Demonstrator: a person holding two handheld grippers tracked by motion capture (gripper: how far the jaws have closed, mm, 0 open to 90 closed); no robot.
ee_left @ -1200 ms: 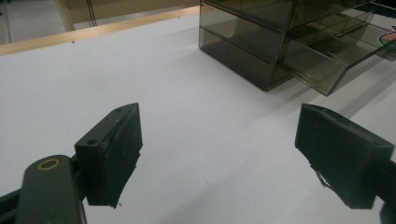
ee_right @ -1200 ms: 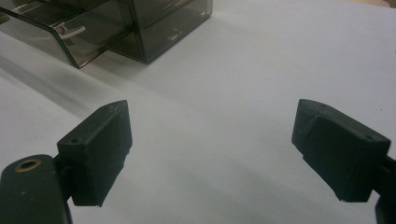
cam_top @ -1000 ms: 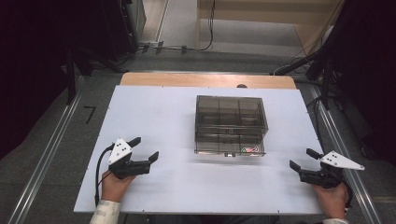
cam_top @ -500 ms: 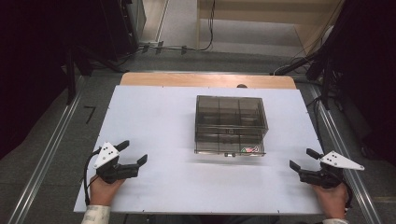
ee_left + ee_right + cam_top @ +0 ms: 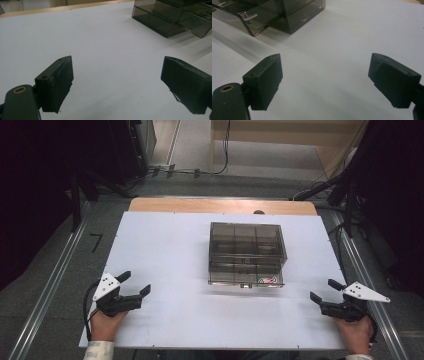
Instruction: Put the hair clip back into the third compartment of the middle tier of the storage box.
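Grippers, left and right, gaping, flanking seemingly empty drawer box.

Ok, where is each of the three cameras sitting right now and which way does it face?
High view: above the person's edge, facing forward and down on the white table; hands, left gripper, right gripper.
Left gripper view: rides the left gripper, facing the smoked plastic drawer box at upper right; open jaws.
Right gripper view: rides the right gripper, box at upper left; open jaws.
All three views share the box.

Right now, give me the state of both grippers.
Left gripper: open, holding nothing, above the white table.
Right gripper: open, holding nothing.
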